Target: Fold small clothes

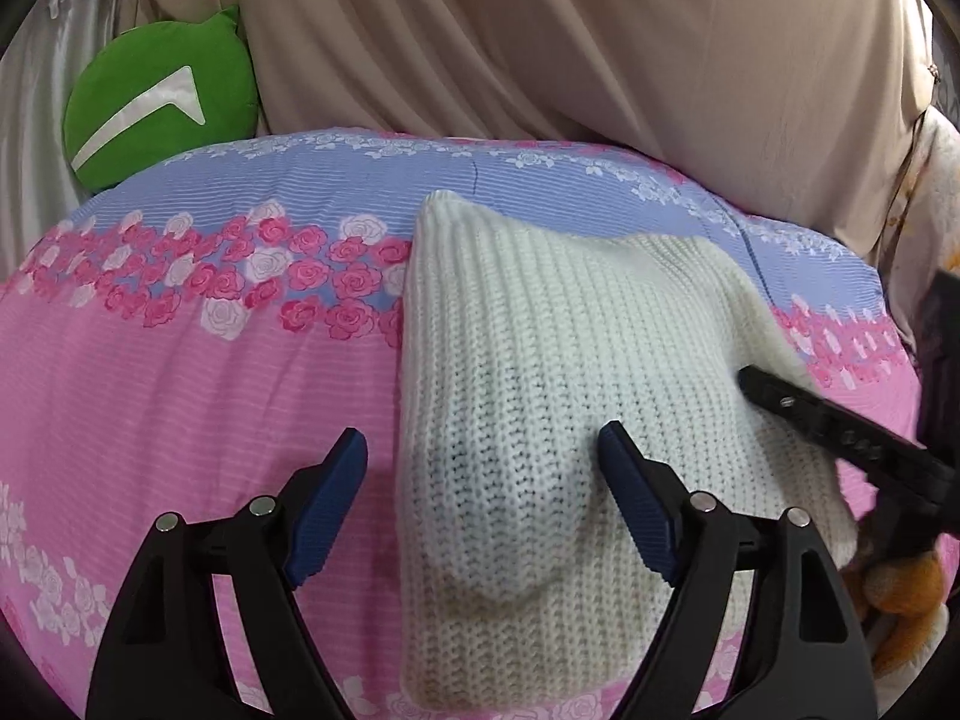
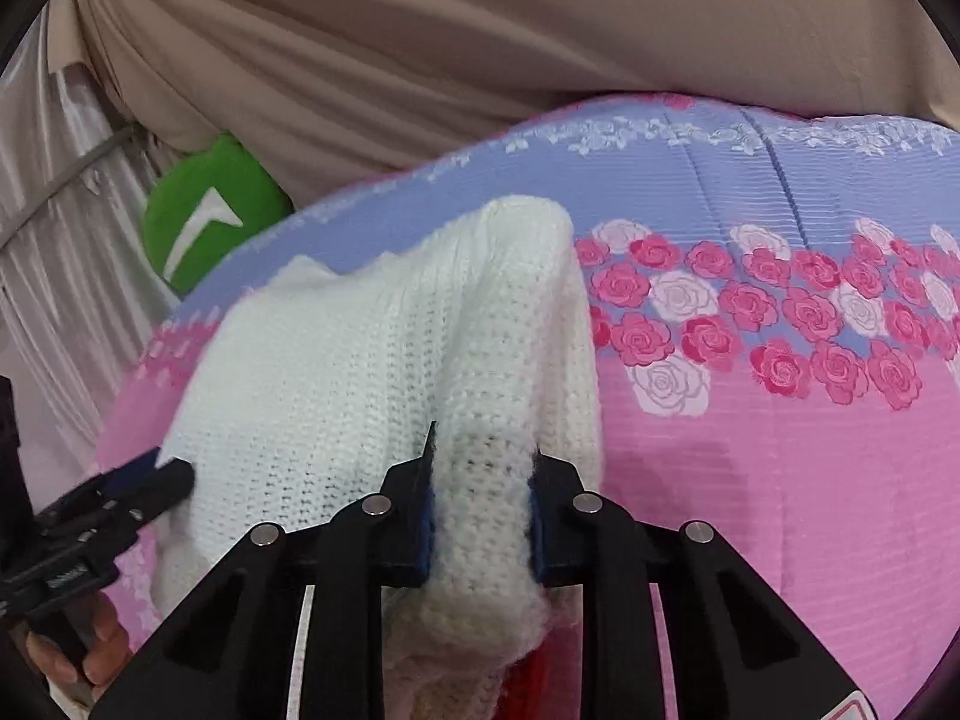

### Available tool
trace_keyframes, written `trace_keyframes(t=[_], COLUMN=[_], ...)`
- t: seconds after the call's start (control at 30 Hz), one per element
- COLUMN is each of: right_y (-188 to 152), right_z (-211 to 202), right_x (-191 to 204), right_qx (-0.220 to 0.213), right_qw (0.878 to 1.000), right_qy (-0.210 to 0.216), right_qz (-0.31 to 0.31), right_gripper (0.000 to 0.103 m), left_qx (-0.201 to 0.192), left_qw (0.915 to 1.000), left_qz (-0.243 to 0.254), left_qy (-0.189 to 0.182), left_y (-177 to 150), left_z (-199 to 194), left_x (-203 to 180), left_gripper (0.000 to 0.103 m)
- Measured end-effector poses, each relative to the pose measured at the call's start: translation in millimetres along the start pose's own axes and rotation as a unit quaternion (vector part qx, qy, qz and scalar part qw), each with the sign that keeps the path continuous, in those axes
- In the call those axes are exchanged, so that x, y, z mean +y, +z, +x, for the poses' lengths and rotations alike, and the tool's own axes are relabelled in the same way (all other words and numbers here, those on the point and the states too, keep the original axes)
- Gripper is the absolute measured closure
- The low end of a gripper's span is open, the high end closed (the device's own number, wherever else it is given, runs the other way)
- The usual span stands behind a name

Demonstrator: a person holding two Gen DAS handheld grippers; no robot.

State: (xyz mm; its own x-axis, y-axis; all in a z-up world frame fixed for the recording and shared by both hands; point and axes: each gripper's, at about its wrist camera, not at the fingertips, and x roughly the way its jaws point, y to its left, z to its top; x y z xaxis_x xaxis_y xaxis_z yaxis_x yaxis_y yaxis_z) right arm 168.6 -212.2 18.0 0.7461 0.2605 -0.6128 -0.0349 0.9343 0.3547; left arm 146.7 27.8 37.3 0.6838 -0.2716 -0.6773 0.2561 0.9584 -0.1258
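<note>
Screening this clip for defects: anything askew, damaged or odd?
Nothing damaged. The white knit sweater lies bunched, with a raised hump, on the floral bedspread; the right gripper pinches a fold of it, the left gripper is open.

One claw wide, one claw pinching

The left black claw with blue pads [image 1: 483,450] holds its two fingers far apart, gripping nothing. The right black claw with blue pads [image 2: 480,492] has its fingers squeezed in on white knit.

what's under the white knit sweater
The pink rose-print bedsheet lies under the white knit sweater. Something red peeks out below its held edge; the rest beneath is covered.
</note>
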Motion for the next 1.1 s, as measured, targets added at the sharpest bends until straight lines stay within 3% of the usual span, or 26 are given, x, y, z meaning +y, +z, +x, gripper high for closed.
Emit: trace_keyframes(t=[0.23, 0.37, 0.5, 0.67, 0.73, 0.77, 0.87, 1.1], right_y=[-27, -58, -74, -80, -89, -95, -113, -130], right_z=[-61, -77, -44, -74, -87, -91, -99, -93], right_x=[32, 39, 28, 24, 28, 28, 28, 38], right_qx=[-0.07, -0.069, -0.013, -0.042, -0.053, -0.059, -0.079, -0.047], right_qw=[0.995, 0.994, 0.992, 0.995, 0.994, 0.993, 0.991, 0.991], right_qy=[-0.057, -0.07, -0.111, -0.086, -0.093, -0.095, -0.101, -0.116], right_qz=[-0.04, -0.051, -0.063, -0.029, -0.036, -0.037, -0.042, -0.055], right_gripper=[0.077, 0.077, 0.074, 0.067, 0.063, 0.057, 0.016, 0.015], left_qx=[-0.018, -0.027, -0.023, -0.021, -0.029, -0.033, -0.033, -0.03], left_qw=[0.9994, 0.9982, 0.9978, 0.997, 0.9966, 0.9964, 0.9958, 0.9953], left_qz=[0.007, 0.007, 0.012, 0.012, 0.013, 0.012, 0.011, -0.007], left_qy=[0.03, 0.053, 0.06, 0.073, 0.076, 0.078, 0.085, 0.091], left_y=[-6, -18, -37, -62, -70, -74, -84, -92], left_z=[-8, -18, -23, -31, -37, -39, -41, -45], left_x=[-6, -8, -13, -17, -18, -19, -22, -27], left_gripper=[0.024, 0.018, 0.018, 0.018, 0.008, 0.007, 0.006, 0.006])
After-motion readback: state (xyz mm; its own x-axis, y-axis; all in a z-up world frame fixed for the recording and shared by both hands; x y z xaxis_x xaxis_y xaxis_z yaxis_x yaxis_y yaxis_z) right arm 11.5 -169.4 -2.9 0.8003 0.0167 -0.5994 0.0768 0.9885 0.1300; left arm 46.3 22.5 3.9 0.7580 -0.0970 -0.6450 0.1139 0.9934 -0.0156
